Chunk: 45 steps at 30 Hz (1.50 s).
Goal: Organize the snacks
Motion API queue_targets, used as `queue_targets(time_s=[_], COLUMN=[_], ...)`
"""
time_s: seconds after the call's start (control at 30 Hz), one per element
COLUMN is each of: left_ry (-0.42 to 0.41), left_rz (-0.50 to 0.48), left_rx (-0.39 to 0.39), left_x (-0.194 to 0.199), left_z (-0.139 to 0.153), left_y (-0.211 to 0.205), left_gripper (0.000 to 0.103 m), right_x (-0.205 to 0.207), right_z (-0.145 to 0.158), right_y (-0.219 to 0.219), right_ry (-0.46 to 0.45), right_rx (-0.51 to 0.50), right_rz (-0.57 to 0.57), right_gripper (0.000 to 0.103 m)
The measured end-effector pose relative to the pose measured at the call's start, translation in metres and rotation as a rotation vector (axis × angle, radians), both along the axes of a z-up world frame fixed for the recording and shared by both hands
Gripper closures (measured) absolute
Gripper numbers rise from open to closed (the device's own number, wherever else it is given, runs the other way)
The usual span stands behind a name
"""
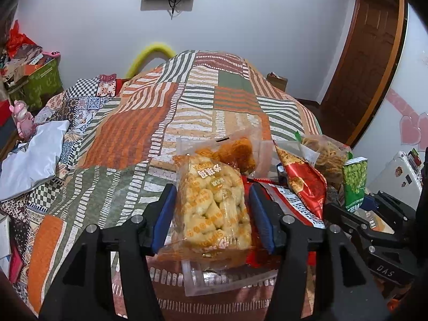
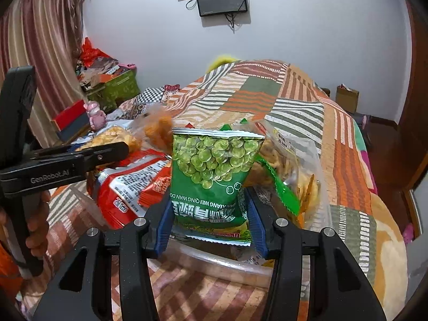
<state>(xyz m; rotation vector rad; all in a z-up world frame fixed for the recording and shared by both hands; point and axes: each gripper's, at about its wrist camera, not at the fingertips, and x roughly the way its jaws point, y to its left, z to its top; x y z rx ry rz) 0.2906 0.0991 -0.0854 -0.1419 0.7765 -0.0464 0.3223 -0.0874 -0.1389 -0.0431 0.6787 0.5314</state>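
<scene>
My left gripper (image 1: 211,203) is shut on a clear bag of yellow puffed snacks (image 1: 212,208), held upright above a clear plastic bin (image 1: 227,278). My right gripper (image 2: 210,214) is shut on a green bag of green peas (image 2: 211,176), upright over the bin's rim (image 2: 227,264); that bag also shows in the left wrist view (image 1: 354,182). A red snack bag (image 1: 305,184) lies between them, also in the right wrist view (image 2: 128,184). A bag of orange snacks (image 1: 238,149) and a bag of fried strips (image 2: 283,165) lie behind.
Everything sits on a bed with a striped patchwork quilt (image 1: 160,112). The left gripper's body (image 2: 53,165) crosses the right wrist view at left. A white plastic bag (image 1: 32,160) and a pink figurine (image 1: 24,120) lie at left. A wooden door (image 1: 366,67) stands at right.
</scene>
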Motion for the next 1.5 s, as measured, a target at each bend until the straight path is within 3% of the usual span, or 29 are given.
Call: queue_targets(time_s=[0.07,0.2,0.53,0.97,1.23,1.43,1.5], left_ry=[0.0,-0.026,-0.115,-0.329,-0.432,-0.477,-0.49], left_rz=[-0.009,-0.02,-0.025,-0.034,-0.007,0.023,0.029], left_rx=[-0.011,0.006,-0.017,-0.021,-0.002,0.026,0.033], left_x=[-0.002,-0.012,-0.058,-0.165,-0.222,-0.248,-0.253], left_z=[0.001,0.008,0.043,0.113,0.135,0.141,0.142], left_y=[0.0,-0.005,-0.011,-0.035,-0.047,-0.051,-0.052], left_gripper=[0.037,0.033,0.028,0.026,0.011,0.003,0.002], right_x=[0.0,-0.001,-0.039,-0.125,-0.172,-0.184,-0.185], right_z=[0.001,0.003,0.039,0.105,0.126,0.13,0.13], right_y=[-0.001,-0.005,-0.017,-0.042,-0.054,-0.055,-0.055], right_ry=[0.006,0.025,-0.06,-0.266,-0.375,-0.41,-0.42], right_rx=[-0.006,0.004,0.033,0.094,0.123,0.134,0.134], right_rz=[-0.009,-0.013,0.013,0.003,-0.018,-0.029,-0.042], right_gripper=[0.055,0.039,0.038,0.038,0.022,0.012,0.003])
